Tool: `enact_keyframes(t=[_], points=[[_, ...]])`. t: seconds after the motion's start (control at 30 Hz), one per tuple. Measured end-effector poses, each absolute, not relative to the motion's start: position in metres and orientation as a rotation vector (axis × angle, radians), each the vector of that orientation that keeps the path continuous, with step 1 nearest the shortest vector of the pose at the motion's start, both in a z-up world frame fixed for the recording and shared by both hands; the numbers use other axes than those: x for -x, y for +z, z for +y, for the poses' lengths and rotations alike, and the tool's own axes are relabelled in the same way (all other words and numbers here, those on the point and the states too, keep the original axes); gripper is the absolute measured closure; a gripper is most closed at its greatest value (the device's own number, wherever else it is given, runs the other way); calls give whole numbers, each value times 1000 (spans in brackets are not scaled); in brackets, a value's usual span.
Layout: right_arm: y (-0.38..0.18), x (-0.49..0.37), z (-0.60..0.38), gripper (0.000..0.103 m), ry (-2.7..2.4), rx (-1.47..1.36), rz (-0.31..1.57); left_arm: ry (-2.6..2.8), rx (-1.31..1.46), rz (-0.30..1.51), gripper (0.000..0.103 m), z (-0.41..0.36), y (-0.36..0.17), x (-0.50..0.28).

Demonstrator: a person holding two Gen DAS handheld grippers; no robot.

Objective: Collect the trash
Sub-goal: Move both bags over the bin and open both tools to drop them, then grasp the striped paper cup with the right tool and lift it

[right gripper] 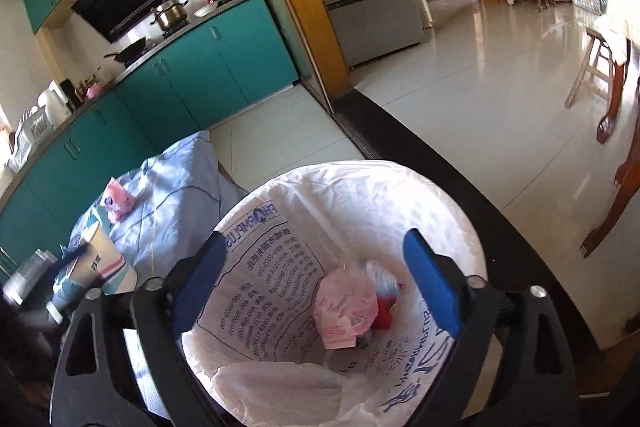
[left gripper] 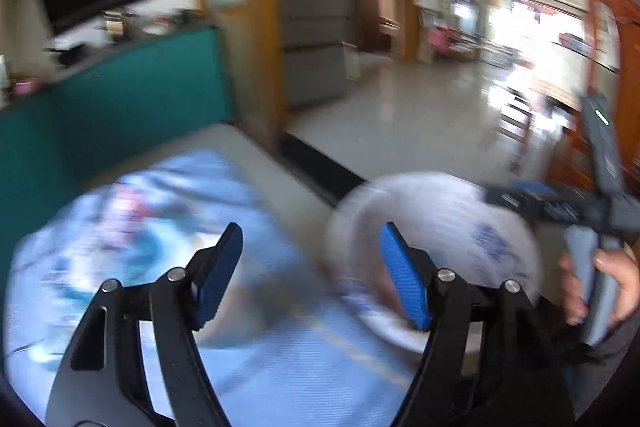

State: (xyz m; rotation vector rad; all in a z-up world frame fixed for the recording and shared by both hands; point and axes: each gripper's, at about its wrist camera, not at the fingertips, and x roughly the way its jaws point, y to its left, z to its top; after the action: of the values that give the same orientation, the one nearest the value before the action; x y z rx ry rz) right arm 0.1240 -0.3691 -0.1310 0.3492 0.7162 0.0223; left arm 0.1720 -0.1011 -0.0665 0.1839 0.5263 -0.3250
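Trash bin [right gripper: 340, 307], white-lined, sits directly beneath the right gripper [right gripper: 316, 283], whose jaws are spread wide and empty; pink wrappers [right gripper: 346, 311] lie inside. Left of it, a blue cloth [right gripper: 172, 195] carries a paper cup [right gripper: 100, 259] and pink packet [right gripper: 118, 203]. The left gripper [left gripper: 312, 275] is likewise released over the blurred cloth.

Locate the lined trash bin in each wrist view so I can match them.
Left wrist: bin, blurred, lower right, behind the right finger of the open left gripper.
Right wrist: bin, bottom centre, directly below the open right gripper.
Shared landmark: blue cloth left of the bin.
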Motion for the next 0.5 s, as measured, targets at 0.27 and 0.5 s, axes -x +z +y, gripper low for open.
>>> enact_keyframes(t=[0.27,0.5], points=[[-111,-140,-269,10,251,-132,680,53,-84,543,28,47,-51,-200],[-107,-172,-144,4,705,-13,694,118,71,627,27,111,-67,-203]])
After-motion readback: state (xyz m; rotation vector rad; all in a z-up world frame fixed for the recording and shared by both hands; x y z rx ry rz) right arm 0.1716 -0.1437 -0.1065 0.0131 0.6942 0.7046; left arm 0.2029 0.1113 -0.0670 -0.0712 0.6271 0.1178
